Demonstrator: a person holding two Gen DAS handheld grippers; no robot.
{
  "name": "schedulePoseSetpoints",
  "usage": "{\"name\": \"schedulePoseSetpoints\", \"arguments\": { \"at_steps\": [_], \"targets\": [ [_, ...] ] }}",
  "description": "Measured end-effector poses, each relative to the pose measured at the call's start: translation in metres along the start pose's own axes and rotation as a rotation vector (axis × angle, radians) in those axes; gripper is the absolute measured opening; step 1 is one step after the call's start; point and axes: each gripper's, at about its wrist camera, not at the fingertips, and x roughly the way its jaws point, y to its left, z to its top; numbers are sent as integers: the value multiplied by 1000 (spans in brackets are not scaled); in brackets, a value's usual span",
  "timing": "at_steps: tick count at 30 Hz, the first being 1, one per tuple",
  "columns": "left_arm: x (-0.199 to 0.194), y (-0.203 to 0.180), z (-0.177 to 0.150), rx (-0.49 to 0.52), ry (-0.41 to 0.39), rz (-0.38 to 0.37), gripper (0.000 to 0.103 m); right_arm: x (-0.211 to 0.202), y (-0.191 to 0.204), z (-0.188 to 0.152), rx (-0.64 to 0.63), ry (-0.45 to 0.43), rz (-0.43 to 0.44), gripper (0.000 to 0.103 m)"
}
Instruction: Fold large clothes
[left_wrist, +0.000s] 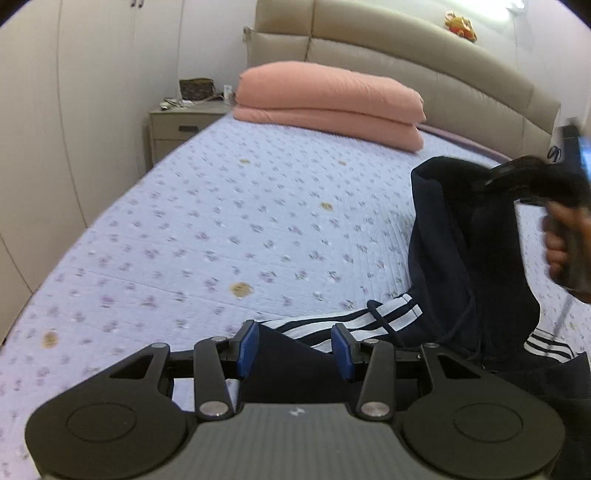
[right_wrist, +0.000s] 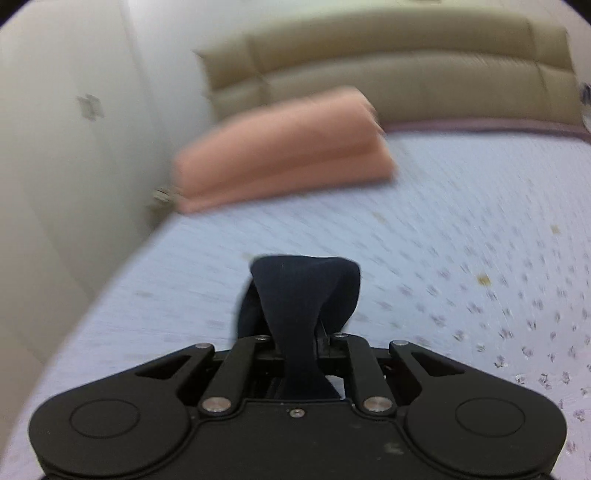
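Gripping navy track pants (left_wrist: 461, 258) at 3 o'clock: right gripper (right_wrist: 299, 354) clenched on the soft, limp, droopy waistband; left gripper (left_wrist: 293, 350) released, hem grab advised.

A lilac floral bedspread (left_wrist: 221, 221) fills the middle of the left wrist view, with two stacked pink pillows (left_wrist: 328, 103) at upper centre against a beige padded headboard (left_wrist: 406, 55). A nightstand (left_wrist: 181, 125) at upper left carries a brown bag (left_wrist: 196, 88). An orange plush toy (left_wrist: 460, 24) sits on the headboard at upper right, and pale wardrobe doors (left_wrist: 55, 110) run down the left edge.
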Motion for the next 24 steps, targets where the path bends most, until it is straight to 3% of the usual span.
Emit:
{"name": "schedulePoseSetpoints", "arguments": {
  "at_steps": [4, 8, 11, 13, 14, 15, 17, 19, 20, 21, 24],
  "targets": [
    [-27, 6, -1, -37, -13, -18, 46, -100, 40, -10, -83, -53, 181, 13],
    [-59, 8, -1, -45, -43, -36, 46, -204, 76, -40, -255, -36, 310, 13],
    [-82, 9, -4, -38, -60, -36, 47, -265, 93, -84, -451, 62, 326, 13],
    [-93, 11, -9, -41, -51, -44, 47, -293, 95, -124, -558, 203, 296, 17],
    [-97, 13, -14, -42, -40, -51, 48, -302, 92, -143, -583, 266, 263, 24],
    [-100, 14, -18, -43, -25, -59, 49, -309, 87, -160, -588, 324, 231, 41],
    [-100, 17, -32, -49, 28, -86, 50, -321, 70, -189, -499, 418, 168, 51],
    [-96, 16, -45, -74, 92, -127, 50, -329, 50, -205, -314, 466, 153, 60],
    [-94, 16, -52, -90, 121, -152, 51, -330, 41, -210, -214, 469, 131, 76],
    [-92, 14, -58, -106, 147, -177, 51, -333, 36, -215, -131, 464, 105, 86],
    [-79, 5, -72, -170, 225, -264, 57, -327, 21, -225, 100, 439, 66, 85]
  ]
}}
